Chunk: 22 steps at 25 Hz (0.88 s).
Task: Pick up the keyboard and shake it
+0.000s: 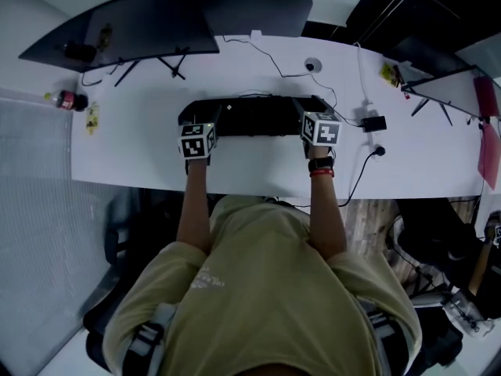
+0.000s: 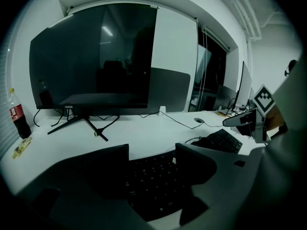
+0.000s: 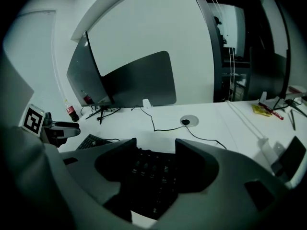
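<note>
**Item: black keyboard, on white desk, one gripper over each end**

Object. Keyboard (image 1: 254, 116), full width, long flat slab. Matte black casing and black keycaps with faint pale legends, set in regular rows. A thin dark cable leaves its rear edge.

Location. Lies lengthwise near the front of the desk (image 1: 258, 167), in front of the person and well short of the monitor. No view settles whether it rests on the surface or is just off it.

Left gripper (image 1: 200, 124). Over the keyboard's left end. Grey moulded jaws, broad and rounded, standing apart. Key rows fill the gap (image 2: 152, 150) between them. The jaws show no contact with the casing.

Right gripper (image 1: 313, 116). Over the keyboard's right end. Its jaws are likewise spread, with keys showing in the gap (image 3: 156, 145). No grip is visible. A red-and-black band sits on the wrist behind it.

Desk. Smooth white top with a curved front edge. A round cable grommet (image 1: 312, 64) lies behind the keyboard.

Other contents.
- Monitor (image 2: 91, 56): large glossy black screen, dark, on a thin splayed metal stand, at rear left.
- Panel (image 3: 139, 83): dark grey with rounded corners, just beside the monitor.
- Bottle (image 2: 18, 119): dark drink, red label, yellow cap, upright at the far left edge.
- Adapter block (image 1: 373, 123): small, black, to the keyboard's right, with cables.
</note>
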Available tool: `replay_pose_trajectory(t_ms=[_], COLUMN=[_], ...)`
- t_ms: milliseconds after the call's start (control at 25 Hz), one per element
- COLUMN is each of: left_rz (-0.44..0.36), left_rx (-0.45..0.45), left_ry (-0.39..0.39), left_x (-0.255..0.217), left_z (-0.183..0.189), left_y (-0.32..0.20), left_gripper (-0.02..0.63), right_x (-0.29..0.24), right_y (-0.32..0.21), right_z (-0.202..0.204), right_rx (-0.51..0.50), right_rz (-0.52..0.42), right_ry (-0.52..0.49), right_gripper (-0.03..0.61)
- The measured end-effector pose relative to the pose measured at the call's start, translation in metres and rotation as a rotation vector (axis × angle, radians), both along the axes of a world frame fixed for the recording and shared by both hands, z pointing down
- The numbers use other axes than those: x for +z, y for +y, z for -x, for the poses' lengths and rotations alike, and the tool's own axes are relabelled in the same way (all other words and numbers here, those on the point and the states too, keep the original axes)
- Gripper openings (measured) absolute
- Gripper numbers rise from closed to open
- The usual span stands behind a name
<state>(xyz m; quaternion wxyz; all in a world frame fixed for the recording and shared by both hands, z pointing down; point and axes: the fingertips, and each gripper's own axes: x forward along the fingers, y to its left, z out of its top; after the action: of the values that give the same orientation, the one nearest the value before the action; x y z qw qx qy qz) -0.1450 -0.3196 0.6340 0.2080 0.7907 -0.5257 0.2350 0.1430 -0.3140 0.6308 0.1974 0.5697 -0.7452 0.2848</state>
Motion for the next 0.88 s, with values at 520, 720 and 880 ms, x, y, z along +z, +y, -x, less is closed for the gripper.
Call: replay_pose_trajectory(t_ms=[520,720,880], left_rz=[0.123,0.146,0.187], left_rx=[0.005,0.003,-0.006], left_ry=[0.010,0.009,0.021], left_x=[0.038,0.043,0.054], left_z=[0.011,0.016,0.025], left_y=[-0.009,-0.021,-0.027], left_gripper=[0.339,0.339,0.339], right_x=[0.026,0.035,0.041], right_y=[-0.004,-0.010,-0.015], right_z=[-0.047,-0.052,-0.053], right_rx=[0.066,0.064,0.071], right_rz=[0.093,0.119,0.138], right_ry=[0.063,0.069,0.061], right_gripper=[0.305,0.311,0.322])
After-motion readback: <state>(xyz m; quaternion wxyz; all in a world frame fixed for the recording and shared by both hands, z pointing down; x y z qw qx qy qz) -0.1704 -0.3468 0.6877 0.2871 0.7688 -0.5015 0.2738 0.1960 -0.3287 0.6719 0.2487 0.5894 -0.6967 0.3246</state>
